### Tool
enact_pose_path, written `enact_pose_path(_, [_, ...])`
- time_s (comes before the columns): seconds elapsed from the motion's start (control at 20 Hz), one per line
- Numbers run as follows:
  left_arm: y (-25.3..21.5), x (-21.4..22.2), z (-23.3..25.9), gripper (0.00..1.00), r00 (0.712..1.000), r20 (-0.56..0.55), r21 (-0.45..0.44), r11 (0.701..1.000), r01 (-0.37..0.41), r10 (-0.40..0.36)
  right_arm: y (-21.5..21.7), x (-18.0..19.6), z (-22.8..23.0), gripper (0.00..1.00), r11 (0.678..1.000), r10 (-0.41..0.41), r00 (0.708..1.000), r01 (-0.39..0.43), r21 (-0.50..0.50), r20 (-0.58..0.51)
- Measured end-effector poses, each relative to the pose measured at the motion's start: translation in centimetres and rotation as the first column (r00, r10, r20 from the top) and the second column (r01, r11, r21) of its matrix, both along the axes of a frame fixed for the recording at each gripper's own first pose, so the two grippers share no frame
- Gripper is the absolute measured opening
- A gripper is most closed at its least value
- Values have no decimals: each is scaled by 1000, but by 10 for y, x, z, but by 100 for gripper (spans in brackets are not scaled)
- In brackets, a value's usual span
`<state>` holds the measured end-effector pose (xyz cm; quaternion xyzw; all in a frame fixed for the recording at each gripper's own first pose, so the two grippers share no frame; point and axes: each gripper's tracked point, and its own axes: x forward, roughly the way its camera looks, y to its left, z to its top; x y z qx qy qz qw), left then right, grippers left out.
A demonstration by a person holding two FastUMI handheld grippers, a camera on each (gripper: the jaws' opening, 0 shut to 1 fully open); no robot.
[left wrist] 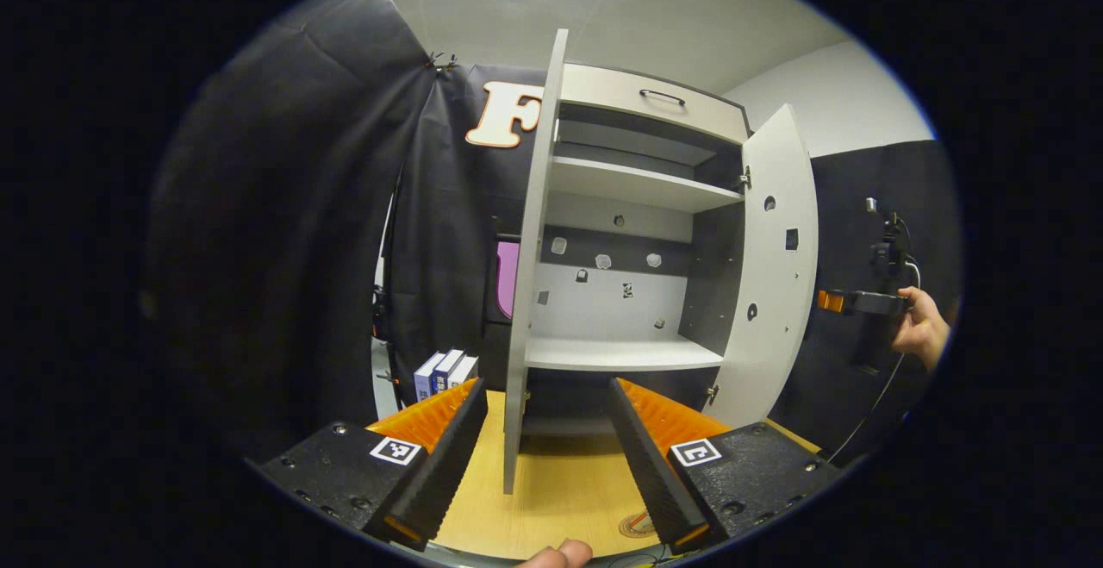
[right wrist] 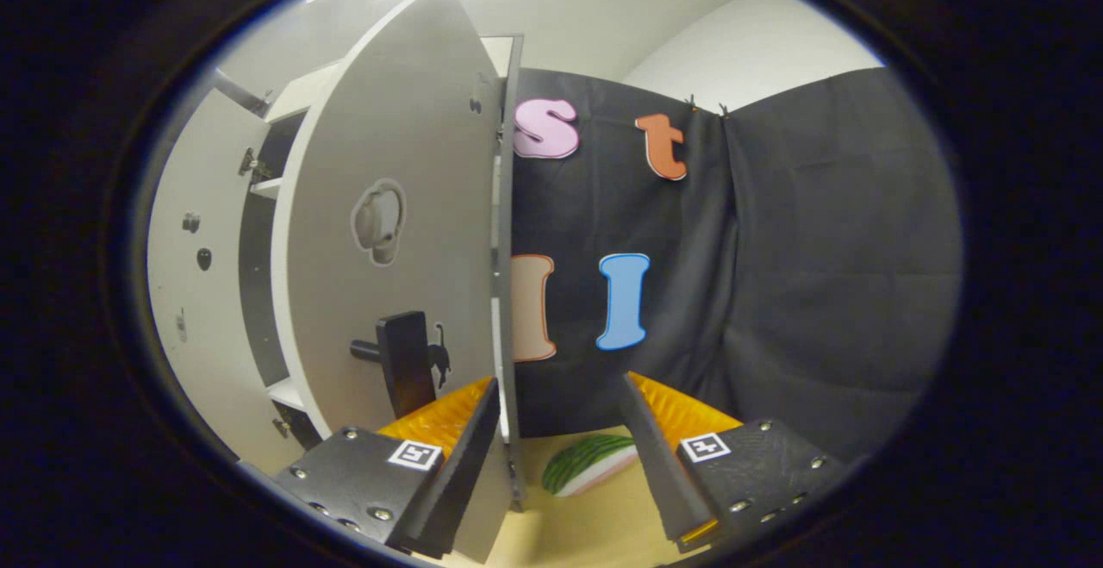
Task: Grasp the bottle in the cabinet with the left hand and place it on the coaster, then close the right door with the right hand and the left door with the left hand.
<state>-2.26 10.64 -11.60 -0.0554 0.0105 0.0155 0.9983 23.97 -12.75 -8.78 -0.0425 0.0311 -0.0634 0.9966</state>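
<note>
Both cabinet doors, the left door (left wrist: 527,292) and the right door (right wrist: 396,232), stand open, so I judge closing remains. My left gripper (left wrist: 551,456) and right gripper (right wrist: 560,465) are both spread apart, gripping nothing.

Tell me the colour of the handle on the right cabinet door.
Black. The handle sticks out from the pale grey door, clearest in the right gripper view.

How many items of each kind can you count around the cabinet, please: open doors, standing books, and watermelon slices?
Open grey cabinet doors: 2, the left door and the right door.
Upright blue and white books: 3.
Green-rinded toy watermelon slice: 1.
Total: 6.
</note>
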Motion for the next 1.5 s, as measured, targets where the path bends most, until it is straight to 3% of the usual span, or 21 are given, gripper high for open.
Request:
enact_pose_path(0.3, [28, -5, -6, 90, 999, -16, 23, 999, -39, 39, 37, 6, -5, 86, 999, 41, 999, -41, 12, -1])
enact_pose_path(0.35, [33, -5, -8, 90, 999, -24, 18, 999, -47, 47, 45, 8, -7, 79, 999, 52, 999, -52, 16, -2])
enact_pose_path(0.4, [38, -3, -11, 90, 998, -31, 14, 998, -54, 55, 52, 10, -7, 86, 998, 63, 998, -63, 18, -2])
enact_pose_path(0.45, [44, -3, -11, 90, 997, -37, 10, 998, -64, 65, 57, 13, -7, 80, 997, 69, 998, -69, 18, -1])
enact_pose_path(0.5, [51, -2, -12, 90, 997, -39, 8, 997, -73, 73, 66, 15, -9, 81, 995, 92, 996, -92, 25, -5])
enact_pose_path(0.55, [55, -1, -13, 90, 996, -41, 7, 997, -80, 80, 74, 15, -15, 89, 993, 110, 994, -109, 38, -12])
enact_pose_path(0.65, [65, 3, -15, 85, 994, -47, 11, 995, -95, 95, 87, 18, -22, 87, 989, 134, 990, -131, 73, -37])
enact_pose_path(0.7, [70, 6, -20, 85, 994, -52, 16, 995, -97, 98, 94, 18, -25, 90, 986, 148, 988, -144, 86, -46])
enact_pose_path(0.8, [84, 10, -22, 90, 993, -53, 18, 994, -109, 109, 104, 17, -23, 100, 981, 172, 984, -168, 100, -38])
enact_pose_path(0.9, [103, 16, -25, 85, 988, -66, 30, 990, -136, 137, 110, 10, -23, 99, 976, 194, 980, -189, 111, -39])
enact_pose_path(0.95, [111, 24, -27, 90, 987, -70, 36, 989, -145, 148, 112, 8, -22, 100, 972, 209, 977, -203, 116, -38])
enact_pose_path(1.0, [120, 31, -26, 95, 985, -66, 42, 987, -157, 160, 111, 5, -17, 99, 971, 212, 977, -207, 119, -31])
enact_pose_path(1.1, [133, 45, -17, 85, 983, -54, 48, 984, -172, 175, 107, -5, -9, 100, 969, 214, 977, -210, 128, -19])
enact_pose_path(1.15, [139, 52, -14, 90, 983, -54, 49, 983, -175, 178, 105, -11, -6, 99, 967, 219, 976, -214, 140, -17])
enact_pose_path(1.2, [145, 58, -11, 85, 981, -54, 54, 981, -185, 188, 104, -18, -4, 95, 963, 226, 974, -221, 156, -19])
enact_pose_path(1.25, [152, 65, -9, 90, 979, -53, 60, 979, -195, 198, 101, -26, -1, 95, 958, 234, 972, -228, 172, -18])
enact_pose_path(1.3, [158, 73, -6, 85, 977, -52, 65, 977, -203, 207, 95, -34, 3, 95, 957, 233, 972, -227, 179, -13])
enact_pose_path(1.45, [173, 96, -6, 90, 969, -64, 69, 970, -233, 237, 69, -56, 10, 99, 972, 208, 978, -205, 118, -9])
enact_pose_path(1.5, [174, 103, -3, 85, 969, -64, 59, 970, -237, 240, 61, -63, 11, 99, 976, 204, 979, -203, 81, -6])
